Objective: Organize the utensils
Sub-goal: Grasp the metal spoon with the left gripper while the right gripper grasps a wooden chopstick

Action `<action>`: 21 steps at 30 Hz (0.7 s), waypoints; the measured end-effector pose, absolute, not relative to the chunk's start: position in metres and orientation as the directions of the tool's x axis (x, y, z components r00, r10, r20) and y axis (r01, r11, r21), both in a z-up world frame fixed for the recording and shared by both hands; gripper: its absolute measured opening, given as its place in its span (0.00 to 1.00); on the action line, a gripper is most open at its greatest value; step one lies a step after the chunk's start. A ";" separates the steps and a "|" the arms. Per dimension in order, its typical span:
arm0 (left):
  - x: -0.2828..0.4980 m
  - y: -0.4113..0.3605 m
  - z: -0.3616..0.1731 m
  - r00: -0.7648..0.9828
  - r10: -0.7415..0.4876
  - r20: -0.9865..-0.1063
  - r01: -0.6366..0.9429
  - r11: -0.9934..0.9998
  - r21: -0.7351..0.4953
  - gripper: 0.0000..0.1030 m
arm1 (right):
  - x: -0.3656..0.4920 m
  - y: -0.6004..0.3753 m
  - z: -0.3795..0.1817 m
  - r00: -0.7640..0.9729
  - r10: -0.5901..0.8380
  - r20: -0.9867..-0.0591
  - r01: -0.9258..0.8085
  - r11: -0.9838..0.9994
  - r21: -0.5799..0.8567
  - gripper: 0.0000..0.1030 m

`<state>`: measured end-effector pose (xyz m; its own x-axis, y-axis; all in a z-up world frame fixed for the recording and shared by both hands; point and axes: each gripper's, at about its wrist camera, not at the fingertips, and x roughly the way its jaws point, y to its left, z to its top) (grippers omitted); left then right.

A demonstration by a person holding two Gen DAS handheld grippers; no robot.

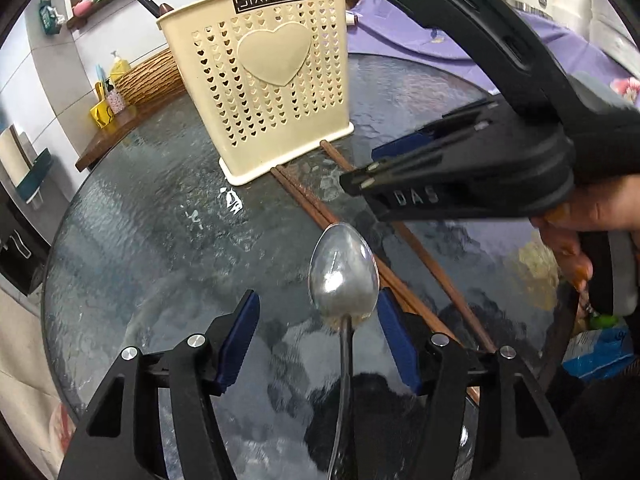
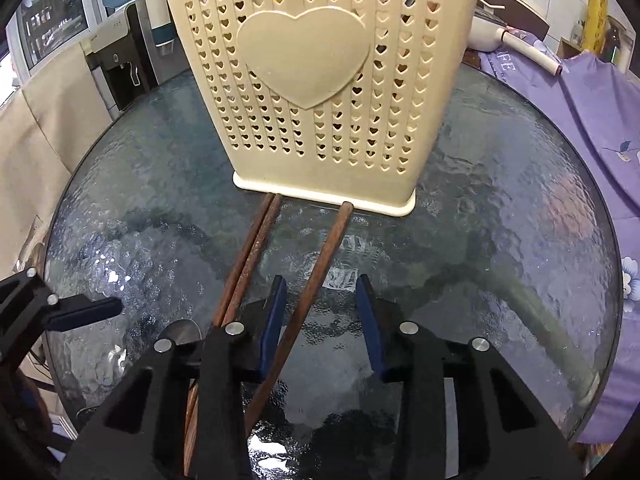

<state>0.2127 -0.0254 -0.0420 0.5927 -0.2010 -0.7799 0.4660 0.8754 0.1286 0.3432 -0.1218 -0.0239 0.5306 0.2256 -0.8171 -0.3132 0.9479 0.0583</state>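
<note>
Spoon [image 1: 343,276] lies on the glass table [image 1: 152,240] in the left wrist view, its bowl between the two blue pads of the left tool [image 1: 318,322], nearer to the right pad and perhaps touching it; the left pad stands clear, so this tool is open and grips nothing. Ahead of it stands the cream holder [image 1: 264,80], and the right tool [image 1: 404,152] comes in from the right side, above the chopsticks [image 1: 320,208].

In the right wrist view, the right tool [image 2: 322,322] is half open around one single chopstick [image 2: 320,272]; the left pad is just beside it, the right pad is apart, so no grip is made yet. Two more chopsticks [image 2: 250,264] lie outside its left finger, and all three point at the foot of the holder [image 2: 320,92].

The step in hand seems to be the picking up. Next, each tool must close fully on its thing, lift it and drop it upright into the holder.
</note>
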 end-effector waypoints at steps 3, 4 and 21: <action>0.217 -0.025 -0.042 0.593 -0.208 -0.778 0.457 0.883 0.112 0.56 | 0.343 -0.123 -0.024 0.530 0.221 -0.818 -0.319 0.947 0.050 0.35; 0.219 -0.024 -0.043 0.591 -0.213 -0.778 0.450 0.888 0.098 0.52 | 0.343 -0.123 -0.024 0.530 0.218 -0.819 -0.318 0.947 0.046 0.35; 0.245 -0.014 -0.036 0.588 -0.225 -0.777 0.373 0.928 0.013 0.35 | 0.355 -0.091 -0.025 0.529 0.200 -0.825 -0.325 0.945 0.021 0.11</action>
